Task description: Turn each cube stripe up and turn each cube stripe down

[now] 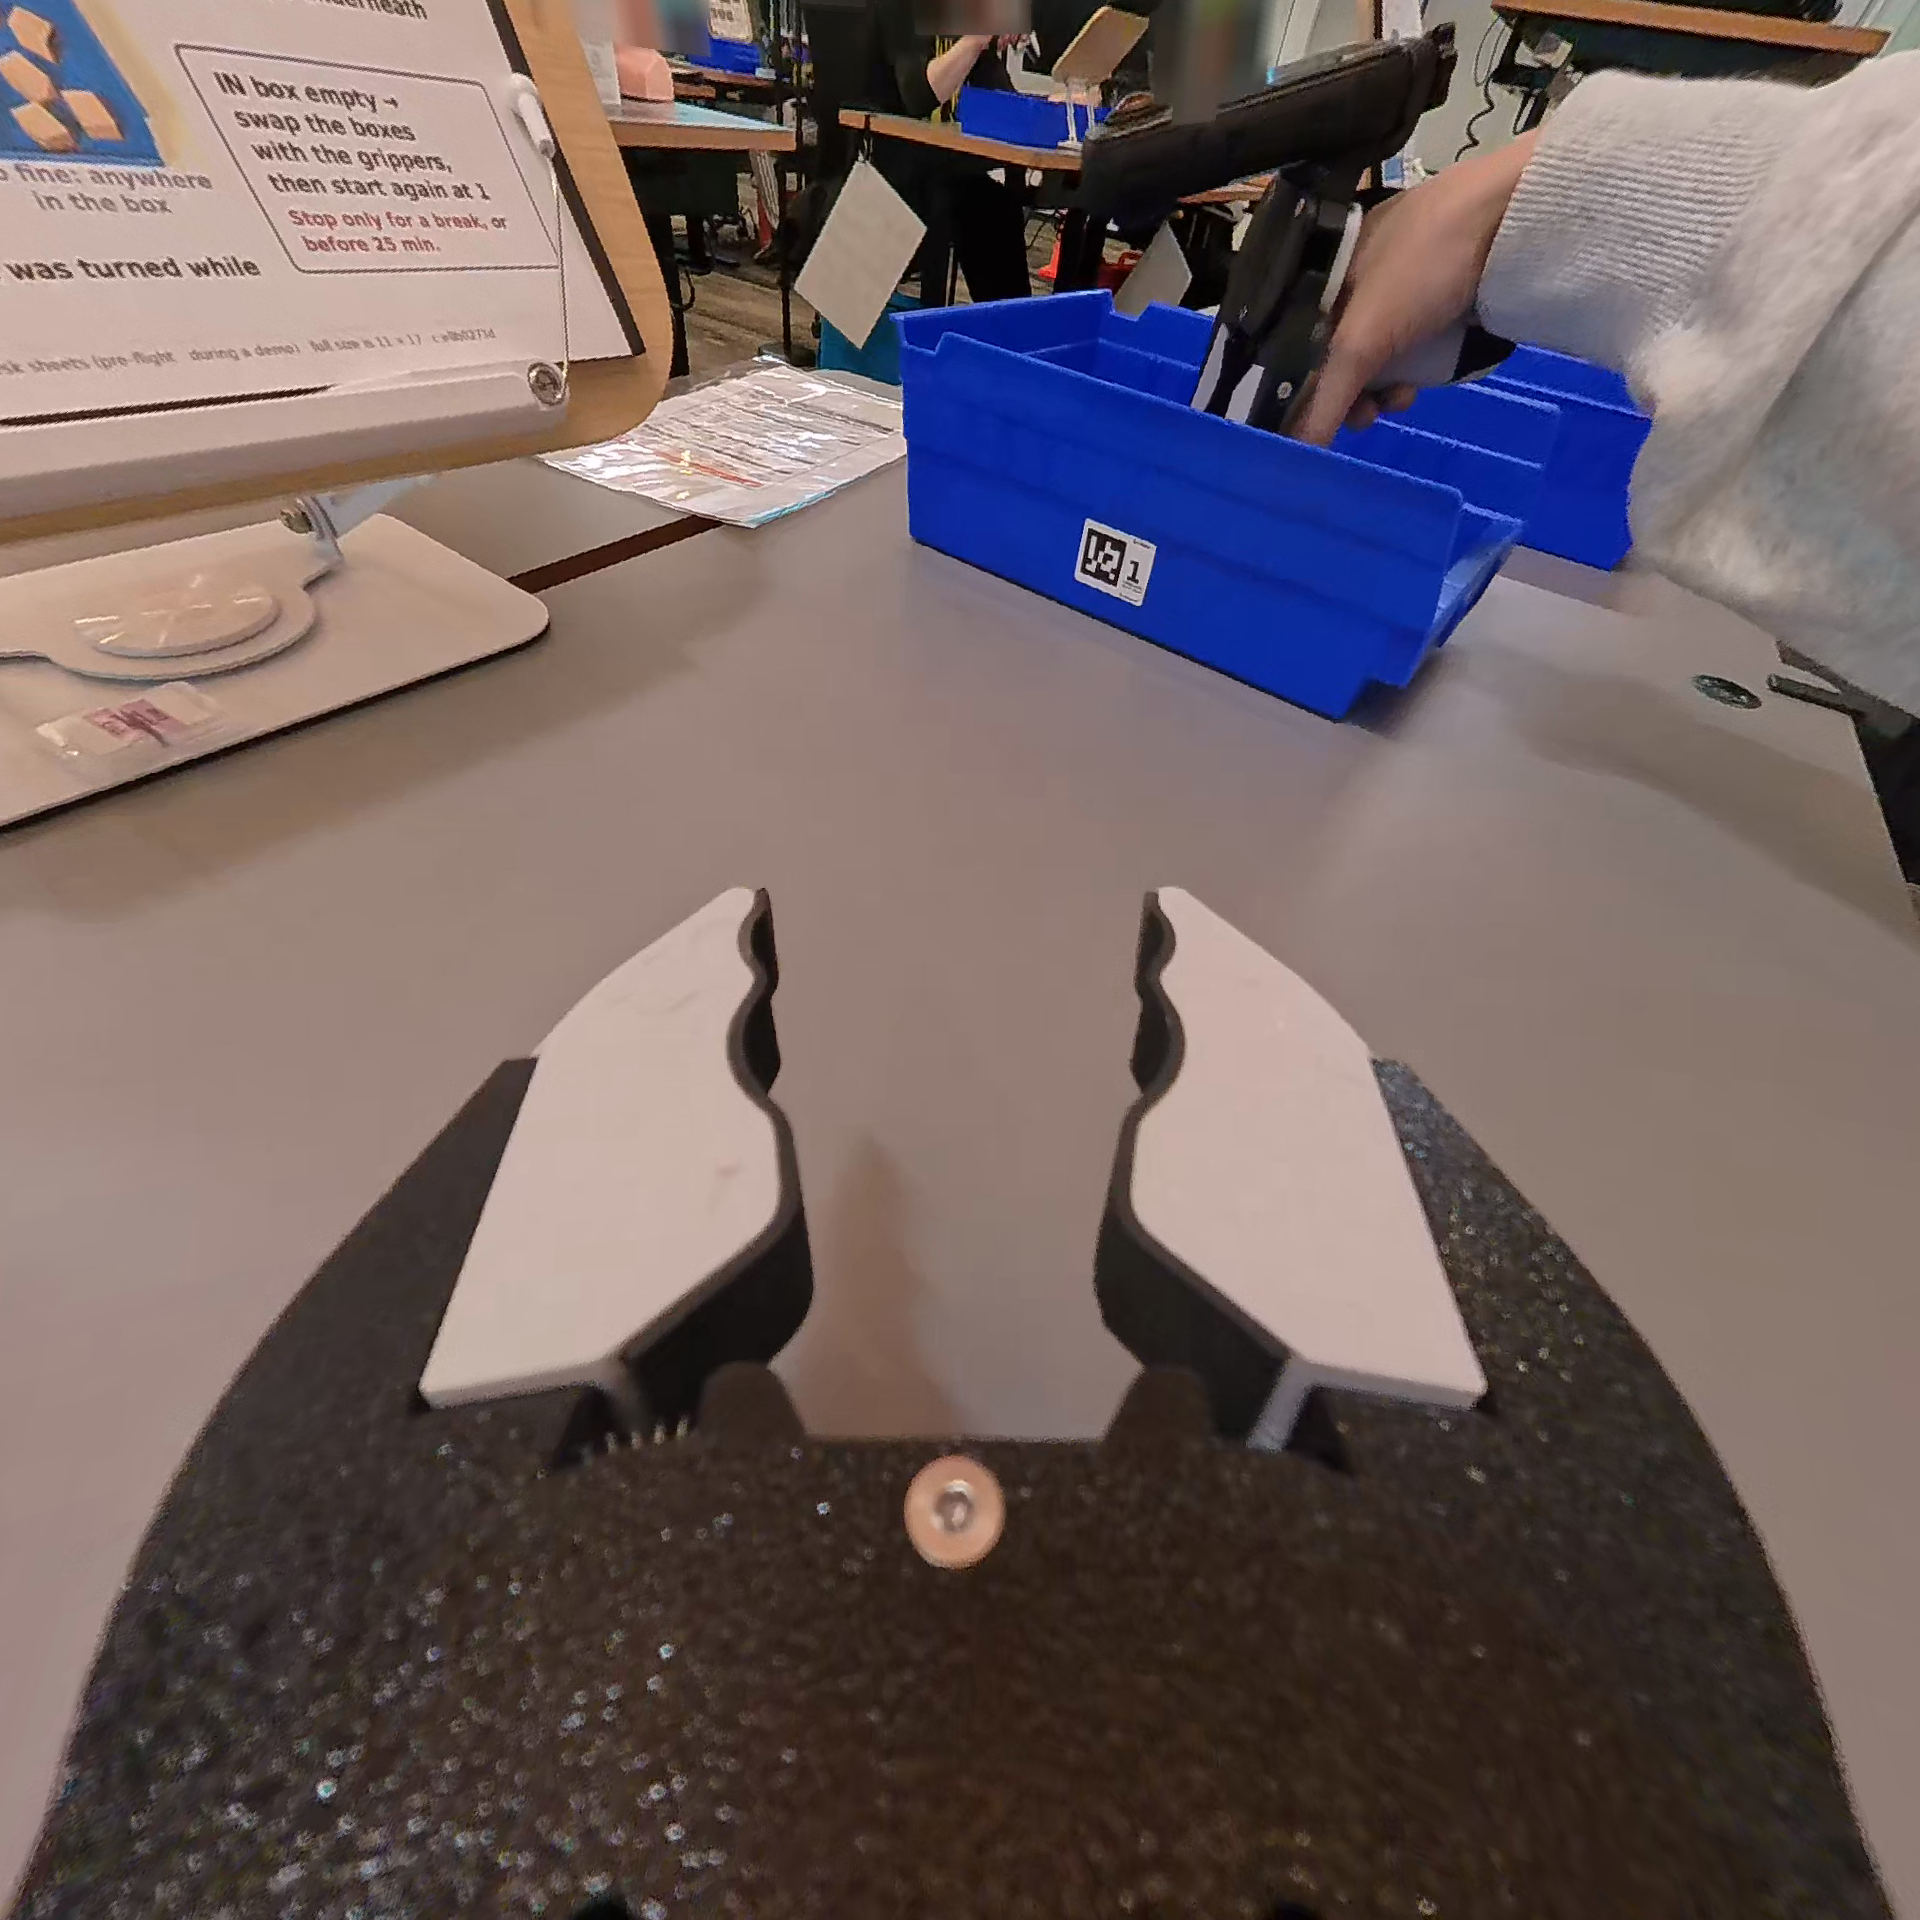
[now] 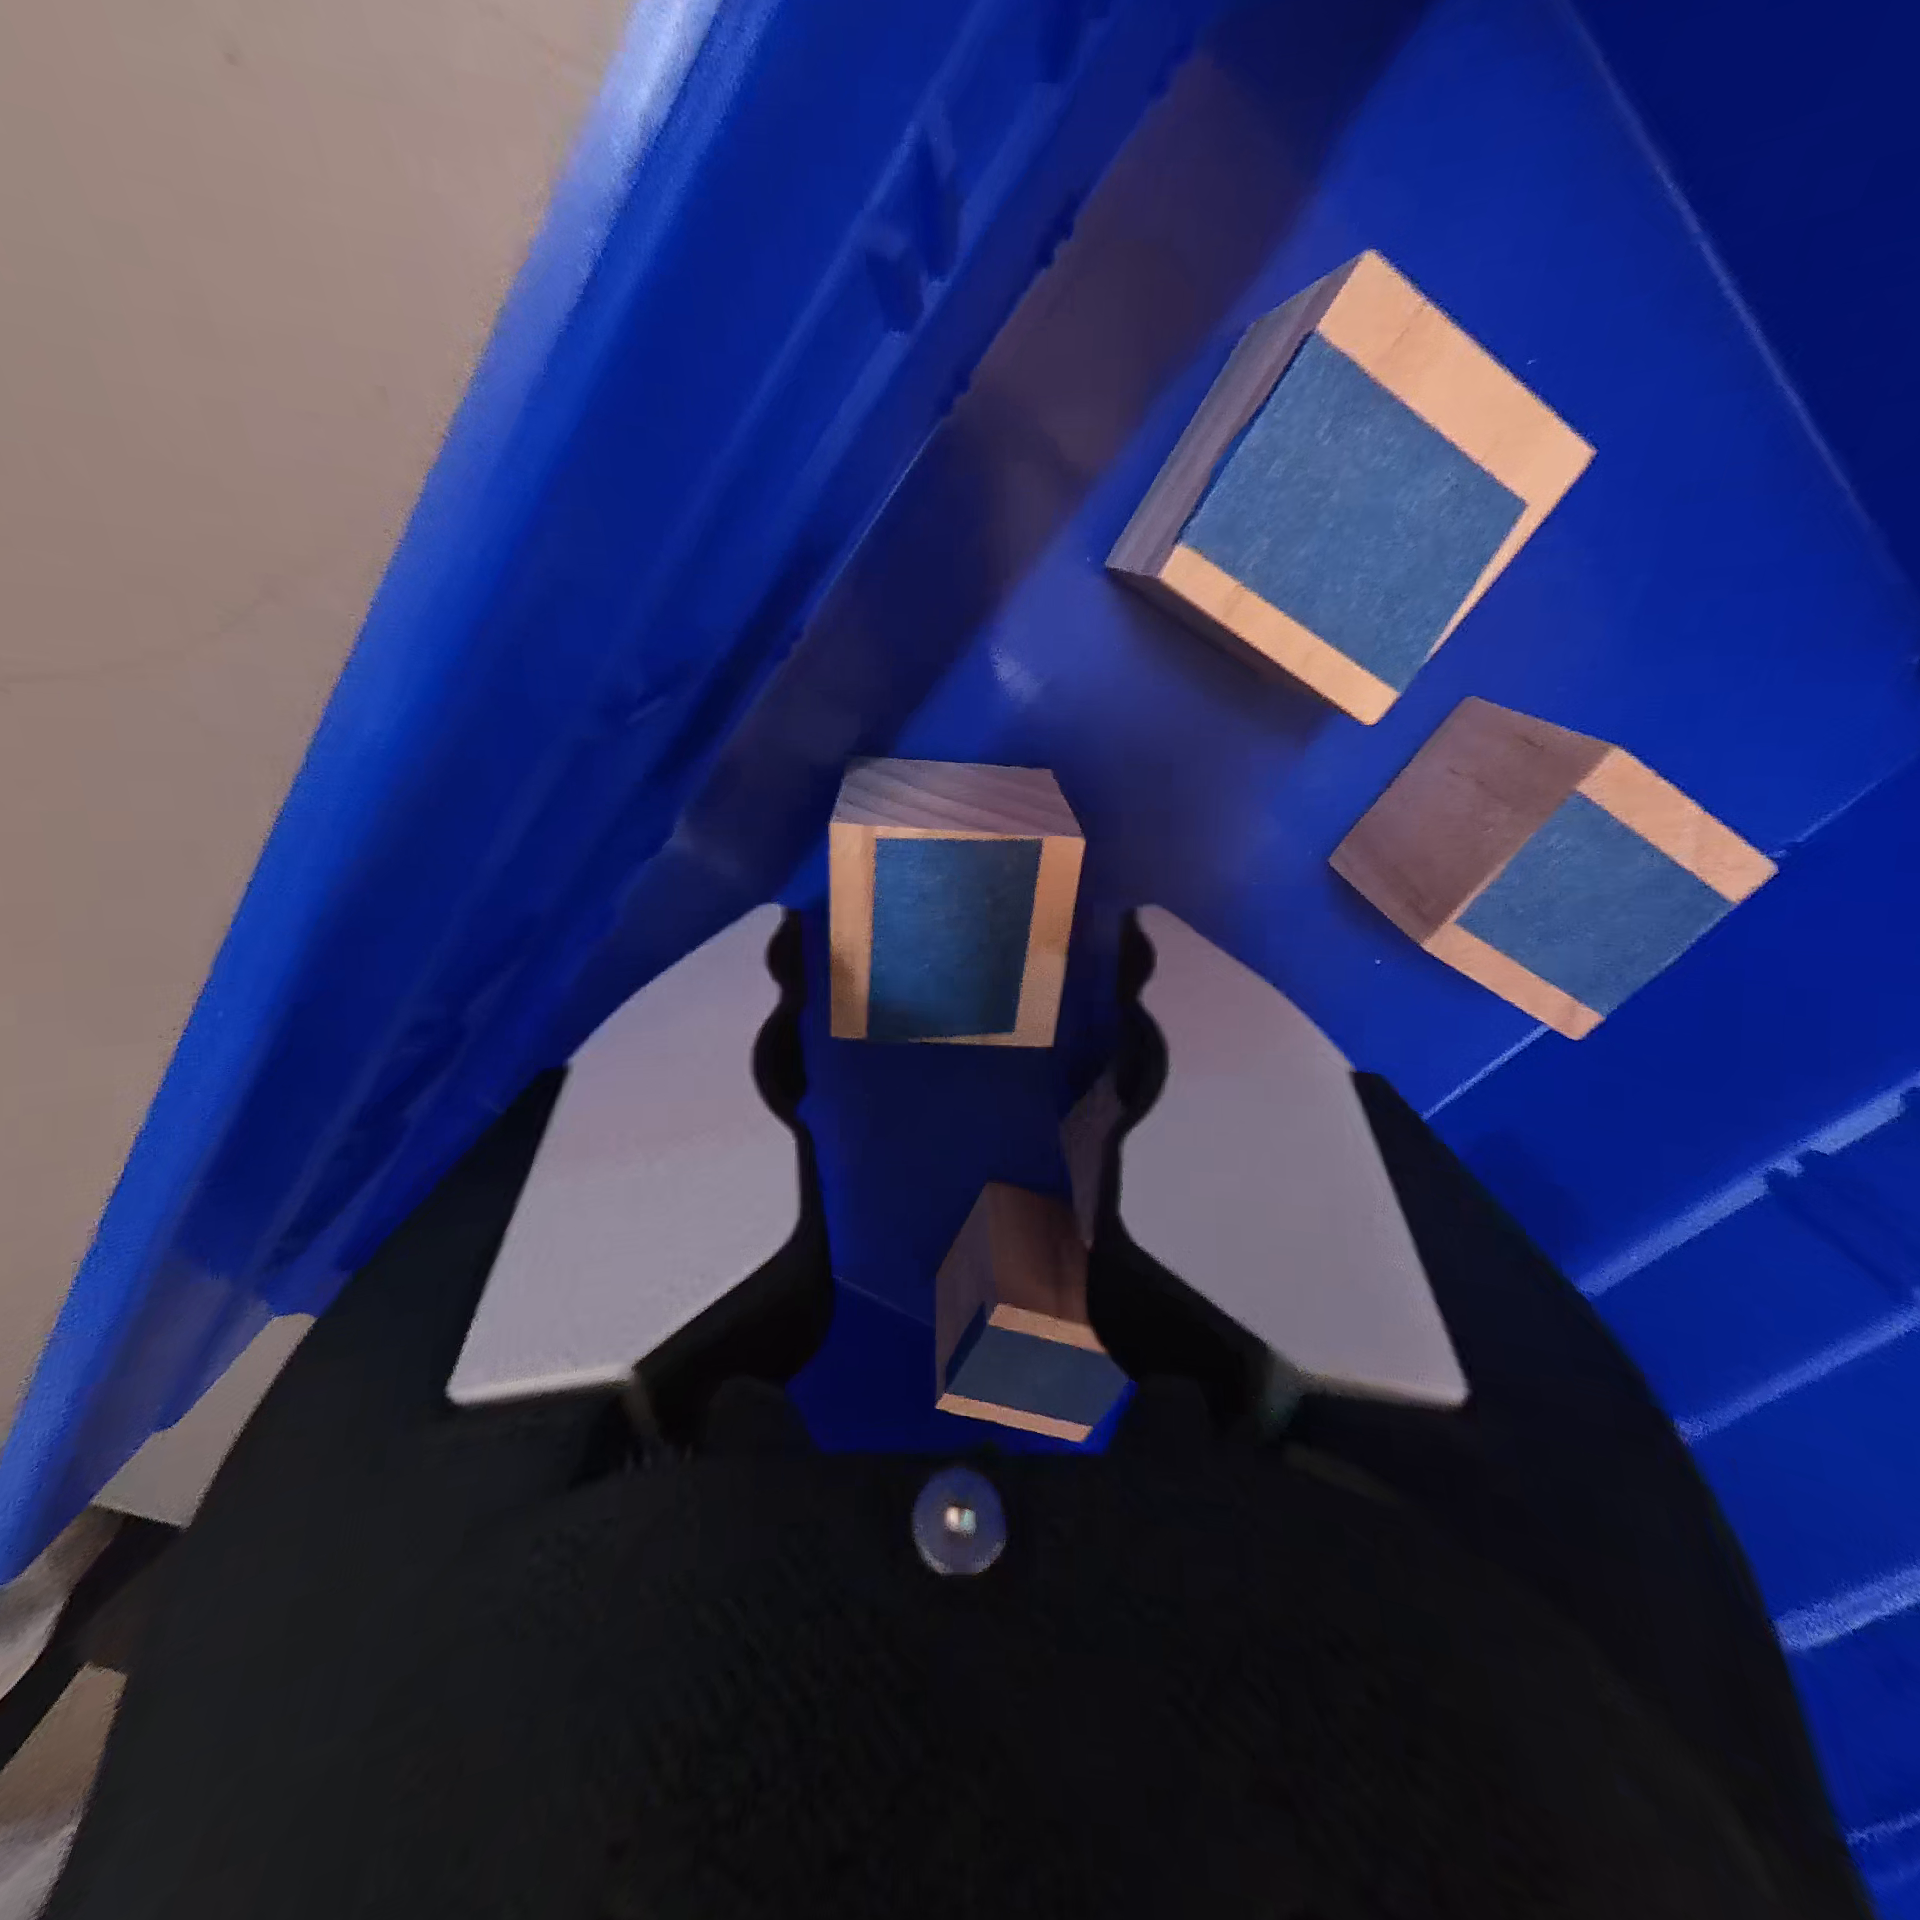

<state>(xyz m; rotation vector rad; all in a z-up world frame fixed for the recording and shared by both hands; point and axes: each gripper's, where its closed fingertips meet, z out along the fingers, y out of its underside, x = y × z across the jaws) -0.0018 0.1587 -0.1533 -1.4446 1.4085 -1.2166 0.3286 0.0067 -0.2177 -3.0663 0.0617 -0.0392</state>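
left gripper [image 1: 956, 914]: fingers apart, level | right gripper [image 2: 956, 935]: fingers apart, angled down

Ahead and to my right two bins [image 1: 1195, 488] sit side by side on the table [image 1: 935, 748]; my right gripper [image 2: 956, 997] reaches down into the nearer one. In it four cubes lie apart: one [image 2: 951, 935] between my fingertips, one [image 2: 1023, 1340] nearer me, two ( [image 2: 1351, 488], [image 2: 1558, 873]) to the right. A stand [image 1: 239, 613] sits far left.

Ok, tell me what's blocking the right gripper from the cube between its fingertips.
Nothing visible. The right gripper is open inside the blue bin, and the striped cube sits between its fingertips, stripe facing the camera. Other cubes lie aside.
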